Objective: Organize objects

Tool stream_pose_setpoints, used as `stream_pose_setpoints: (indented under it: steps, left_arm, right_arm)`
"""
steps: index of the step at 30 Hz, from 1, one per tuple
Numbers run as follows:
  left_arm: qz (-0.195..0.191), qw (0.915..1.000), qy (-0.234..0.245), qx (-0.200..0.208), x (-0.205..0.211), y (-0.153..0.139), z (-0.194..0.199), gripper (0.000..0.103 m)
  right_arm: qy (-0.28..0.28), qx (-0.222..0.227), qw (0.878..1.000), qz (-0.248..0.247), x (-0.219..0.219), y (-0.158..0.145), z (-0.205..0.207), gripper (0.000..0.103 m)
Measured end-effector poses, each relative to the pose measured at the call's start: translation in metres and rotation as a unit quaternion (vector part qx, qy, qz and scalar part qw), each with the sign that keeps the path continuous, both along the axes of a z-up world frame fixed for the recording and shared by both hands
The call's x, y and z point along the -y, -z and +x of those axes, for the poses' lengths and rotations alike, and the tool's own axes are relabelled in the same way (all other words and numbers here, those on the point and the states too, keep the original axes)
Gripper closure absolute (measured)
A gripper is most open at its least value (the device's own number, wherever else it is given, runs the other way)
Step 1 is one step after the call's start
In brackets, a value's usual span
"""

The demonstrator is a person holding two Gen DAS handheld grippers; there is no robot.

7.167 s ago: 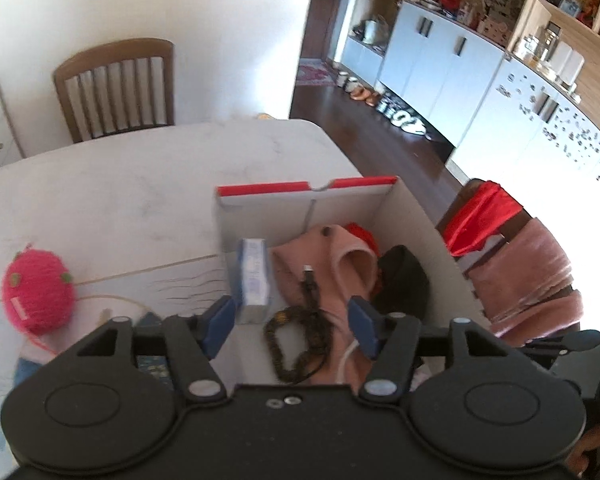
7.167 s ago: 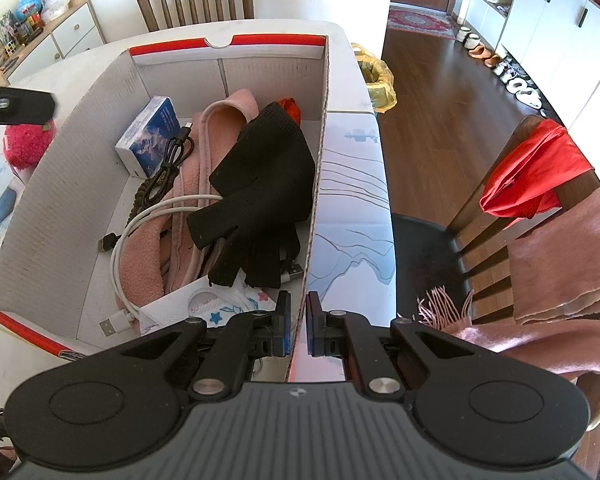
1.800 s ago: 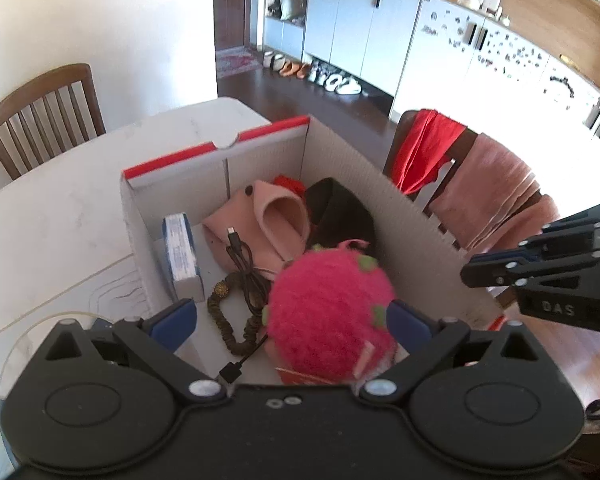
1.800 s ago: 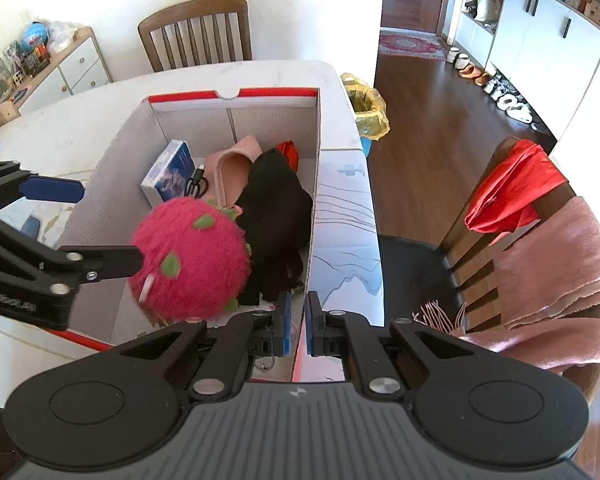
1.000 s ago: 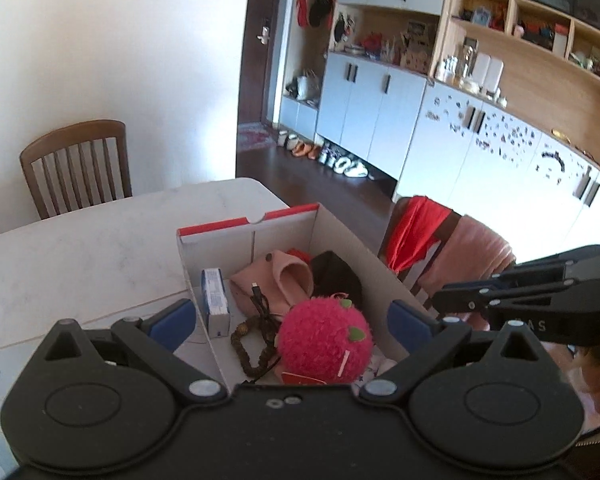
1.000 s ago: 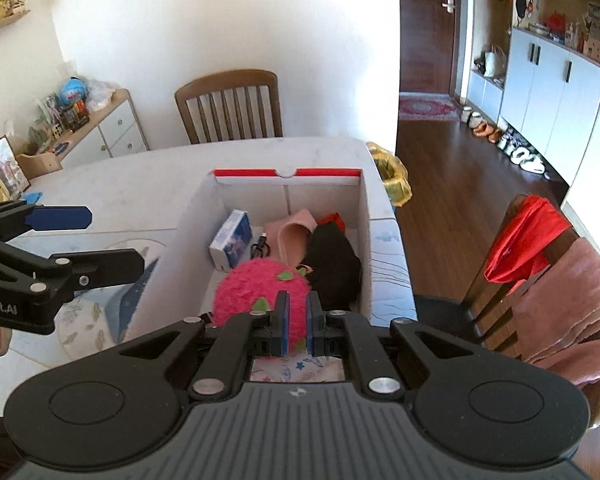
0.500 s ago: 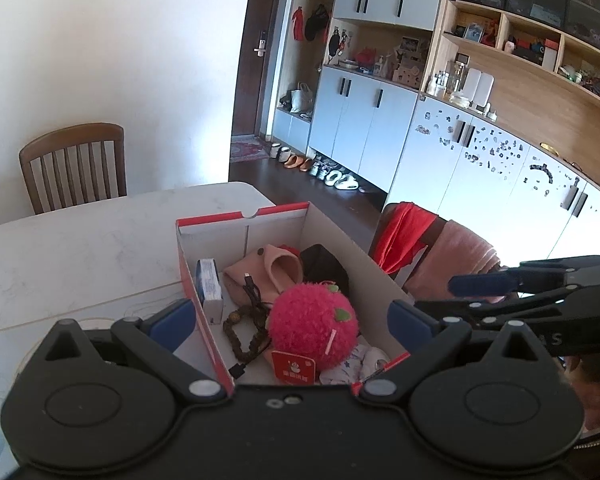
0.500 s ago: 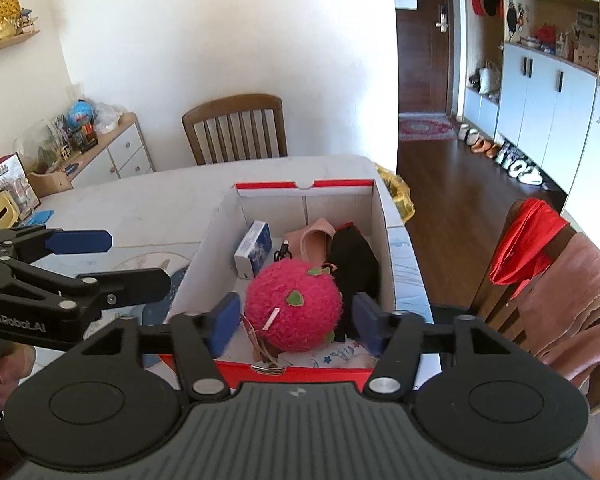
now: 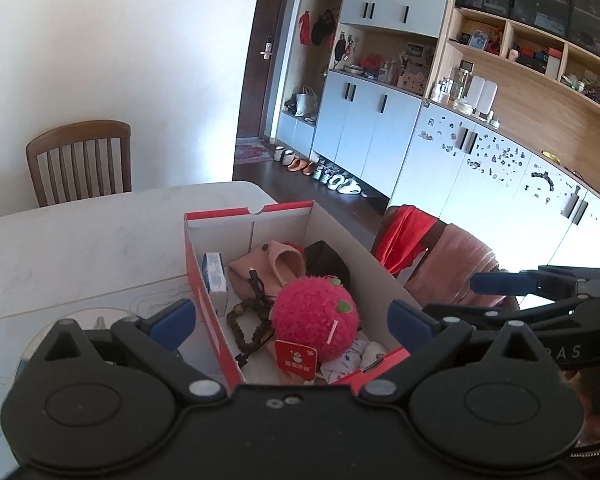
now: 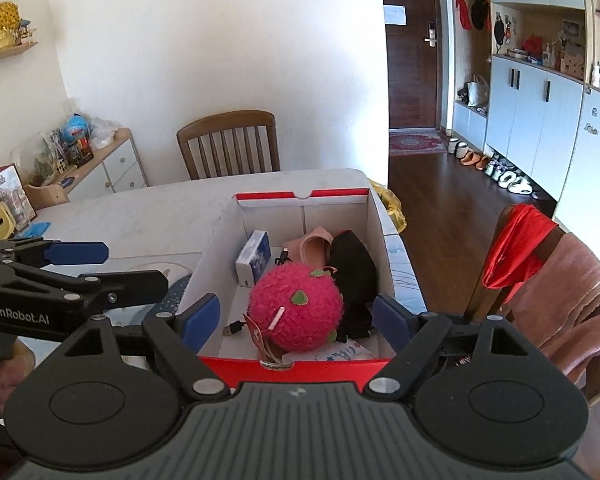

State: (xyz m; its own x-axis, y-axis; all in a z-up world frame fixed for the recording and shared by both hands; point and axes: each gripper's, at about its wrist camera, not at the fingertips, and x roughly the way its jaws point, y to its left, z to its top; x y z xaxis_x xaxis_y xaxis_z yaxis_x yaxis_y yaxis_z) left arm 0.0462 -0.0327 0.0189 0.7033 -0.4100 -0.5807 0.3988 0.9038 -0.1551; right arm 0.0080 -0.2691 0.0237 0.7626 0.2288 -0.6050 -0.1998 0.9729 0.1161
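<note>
The pink plush ball now sits inside the red box ahead of both grippers, the left gripper and right gripper released and pulled back empty, so tidying looks finished.

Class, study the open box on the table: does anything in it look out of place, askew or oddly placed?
The pink plush ball sits heaped on the other contents of the cardboard box, its red tag dangling at the near end. A black cable sprawls loosely across the pink fabric. Nothing looks spilled or damaged.
</note>
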Motion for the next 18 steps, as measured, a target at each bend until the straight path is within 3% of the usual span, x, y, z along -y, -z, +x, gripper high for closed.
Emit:
stream_pose_setpoints:
  steps: [18]
  left_arm:
    - [-0.003,1.0000,0.002,-0.009,-0.0043,0.0053,-0.0010,0.001]
  right_arm:
    - [0.028,-0.012,1.000,0.004,0.0024,0.0044,-0.0004,0.019]
